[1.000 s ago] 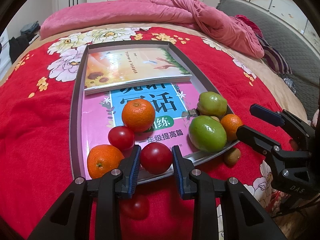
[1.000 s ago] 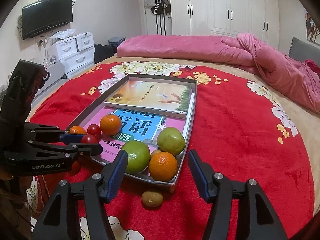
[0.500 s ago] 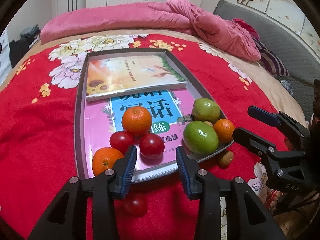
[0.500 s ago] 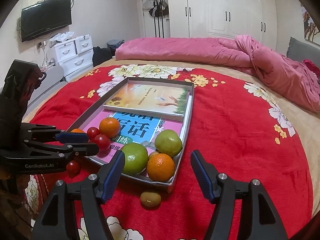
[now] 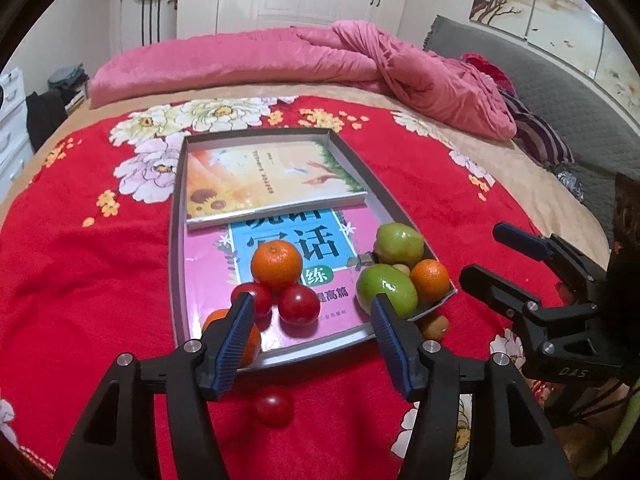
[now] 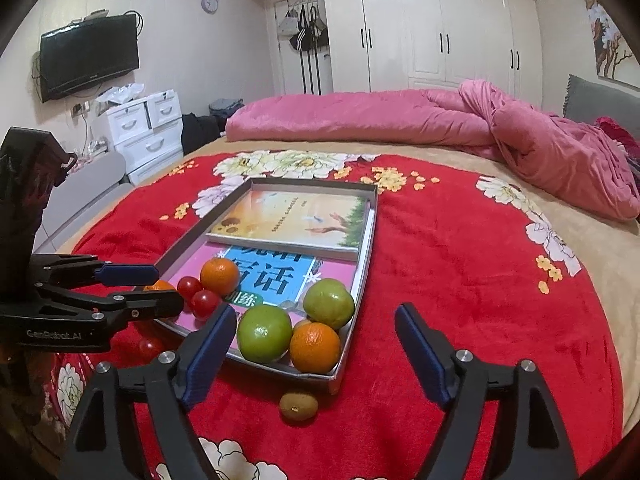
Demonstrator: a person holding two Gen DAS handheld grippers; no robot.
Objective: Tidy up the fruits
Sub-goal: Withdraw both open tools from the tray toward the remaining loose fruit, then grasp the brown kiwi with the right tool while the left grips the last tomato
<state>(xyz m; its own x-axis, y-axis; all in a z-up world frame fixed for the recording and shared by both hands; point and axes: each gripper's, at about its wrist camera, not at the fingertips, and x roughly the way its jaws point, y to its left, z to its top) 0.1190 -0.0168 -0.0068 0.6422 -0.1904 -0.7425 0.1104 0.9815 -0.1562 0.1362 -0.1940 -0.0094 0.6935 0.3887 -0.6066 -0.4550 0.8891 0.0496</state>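
A grey tray (image 5: 178, 264) on the red bedspread holds two books and fruit. On it are two tomatoes (image 5: 299, 304), an orange (image 5: 276, 266), a second orange (image 5: 248, 340) partly behind my left finger, two green fruits (image 5: 386, 290) and another orange (image 5: 430, 282). One tomato (image 5: 273, 409) and a kiwi (image 6: 298, 405) lie on the bedspread in front of the tray. My left gripper (image 5: 310, 344) is open and empty above the tray's near edge. My right gripper (image 6: 316, 354) is open and empty near the tray's right corner.
The tray (image 6: 362, 276) lies on a red flowered bedspread (image 6: 460, 280). A pink duvet (image 6: 400, 120) is heaped at the far side of the bed. White drawers (image 6: 140, 128) and a wall television (image 6: 90, 56) stand to the left.
My left gripper let go of a tomato on the tray, opened wide and drew back and up. My right gripper rose slightly and stayed open.
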